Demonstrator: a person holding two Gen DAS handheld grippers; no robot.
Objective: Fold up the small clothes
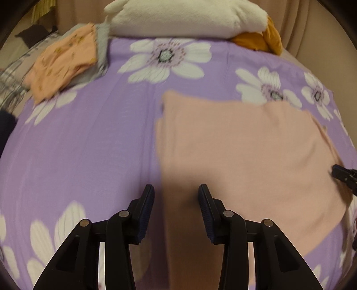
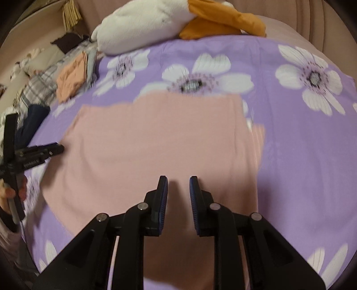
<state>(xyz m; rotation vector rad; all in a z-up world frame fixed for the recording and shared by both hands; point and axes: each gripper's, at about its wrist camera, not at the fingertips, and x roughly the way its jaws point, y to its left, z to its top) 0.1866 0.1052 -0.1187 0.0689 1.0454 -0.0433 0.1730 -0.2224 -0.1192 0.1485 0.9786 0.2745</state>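
**Pink cloth lying flat on the flower bed**

We are looking at a pink cloth (image 1: 245,151) that is lying flat on the purple sheet (image 1: 78,145) with big white flowers. It is sitting near the middle of the bed. One more strip of the same pink is peeking out along its right edge in the right wrist view, so it is looking like it is folded over there.

Our left gripper (image 1: 176,189) is hanging over the near left edge of the pink cloth. Its jaws are spread apart and they are holding nothing. We are seeing purple sheet under one finger and pink cloth under the other.

Our right gripper (image 2: 178,180) is hanging over the near part of the pink cloth too. Its jaws are apart with a small gap between them, and nothing is pinched in there.

Farther away, at the far left side of the bed, an orange cloth with little spots (image 1: 64,60) is lying on top of a gray cloth (image 1: 101,42). Beside them a checked cloth (image 2: 42,84) is lying at the bed's edge. At the far end of the bed a white fluffy toy (image 2: 142,22) with orange parts (image 2: 223,20) is resting on the sheet. The pictures are a bit blurry.
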